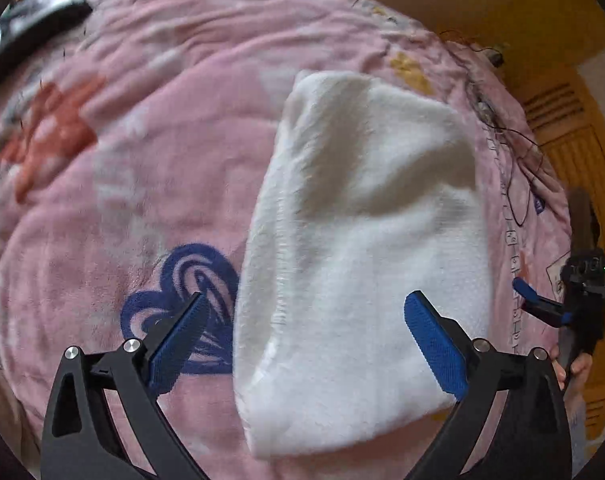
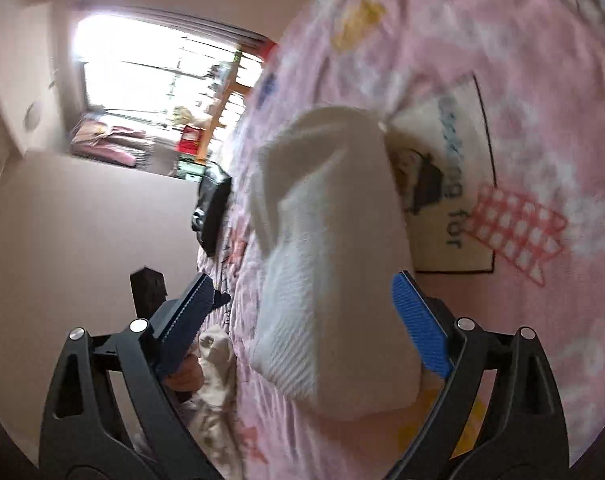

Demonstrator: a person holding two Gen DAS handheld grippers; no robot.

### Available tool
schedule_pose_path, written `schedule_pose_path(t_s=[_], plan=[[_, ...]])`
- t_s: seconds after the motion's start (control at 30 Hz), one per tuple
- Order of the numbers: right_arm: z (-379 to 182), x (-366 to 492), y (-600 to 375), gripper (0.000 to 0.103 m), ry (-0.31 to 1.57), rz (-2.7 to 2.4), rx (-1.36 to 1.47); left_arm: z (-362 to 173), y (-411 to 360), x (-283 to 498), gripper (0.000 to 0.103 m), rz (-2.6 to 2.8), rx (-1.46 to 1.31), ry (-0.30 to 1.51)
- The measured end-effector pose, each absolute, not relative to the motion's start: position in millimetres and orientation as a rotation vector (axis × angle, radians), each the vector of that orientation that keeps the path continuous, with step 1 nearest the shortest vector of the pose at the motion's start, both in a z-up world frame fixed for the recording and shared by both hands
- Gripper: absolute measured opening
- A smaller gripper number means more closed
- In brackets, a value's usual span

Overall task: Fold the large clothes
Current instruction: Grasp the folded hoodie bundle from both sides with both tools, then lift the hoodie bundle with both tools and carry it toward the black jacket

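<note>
Nearest, my left gripper (image 1: 306, 336): jaws spread wide, blue pads clear of the cloth, nothing grasped. My right gripper (image 2: 302, 316): likewise released, pads apart, nothing pinched between them. Item in hand for the task: one white garment (image 1: 362, 240), already folded into a compact oblong, lying on the pink blanket (image 1: 142, 160) directly ahead of both grippers, its near end between my left gripper's open jaws but not touched by them. Seen from the right wrist, the same bundle (image 2: 334, 260) shows a ribbed band at its near end and a loose flap standing up at the far end. Judged soft, light, limp and plush; it should sag and unfold if lifted by one layer. Best hold: pinch through all layers at the near corners, one gripper each. Beyond, dark loose threads (image 1: 518, 168) at the blanket's edge; farther off, a bright window (image 2: 162, 80).
</note>
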State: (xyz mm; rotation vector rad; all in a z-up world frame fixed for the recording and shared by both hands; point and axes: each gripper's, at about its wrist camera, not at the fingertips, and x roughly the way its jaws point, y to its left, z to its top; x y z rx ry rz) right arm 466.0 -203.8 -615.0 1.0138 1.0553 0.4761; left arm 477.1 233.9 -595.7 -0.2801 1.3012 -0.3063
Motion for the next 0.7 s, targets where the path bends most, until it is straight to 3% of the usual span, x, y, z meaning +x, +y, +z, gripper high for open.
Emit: schedule_pose_path(t_s=[0.37, 0.43, 0.7], plan=[[-675, 510, -166, 0.089, 1.226, 0.524, 0.97, -656, 224, 502, 0.095, -0.38, -0.26, 1.369], [-676, 518, -160, 0.095, 1.221, 0.506, 0.897, -659, 218, 505, 0.095, -0.404, -0.259, 1.371], [-701, 550, -146, 0.098, 1.304, 0.637, 0.914, -688, 214, 519, 0.095, -0.53, -0.404, 1.41]])
